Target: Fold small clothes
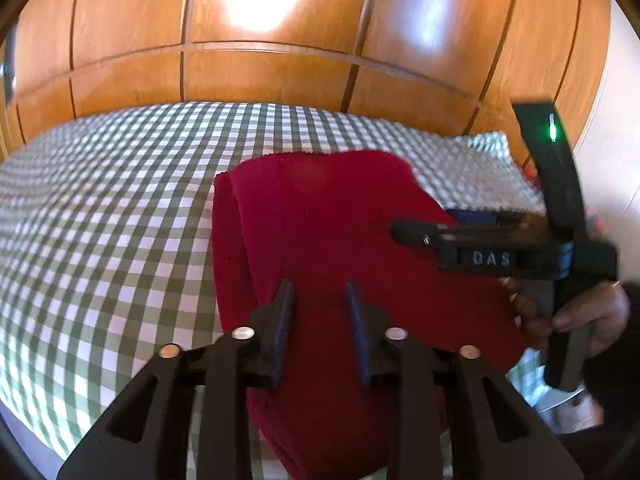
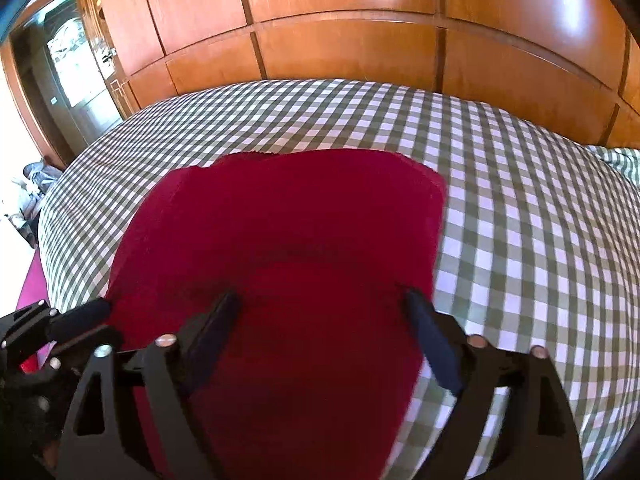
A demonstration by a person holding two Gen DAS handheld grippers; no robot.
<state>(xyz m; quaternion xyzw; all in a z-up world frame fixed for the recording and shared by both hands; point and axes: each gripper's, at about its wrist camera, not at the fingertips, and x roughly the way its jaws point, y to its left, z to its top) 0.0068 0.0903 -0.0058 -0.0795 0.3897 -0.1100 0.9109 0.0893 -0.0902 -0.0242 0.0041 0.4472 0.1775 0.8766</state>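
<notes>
Where it lies folded, the red garment (image 2: 280, 240) looks smooth.

Black gripper (image 1: 320, 292), silver screws, "DAS" lettering

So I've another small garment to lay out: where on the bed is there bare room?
Free: the checked cover right of the red cloth, and the strip between it and the wooden wardrobe. Crowded: the near edge, where the left tool and right tool hover.
</notes>
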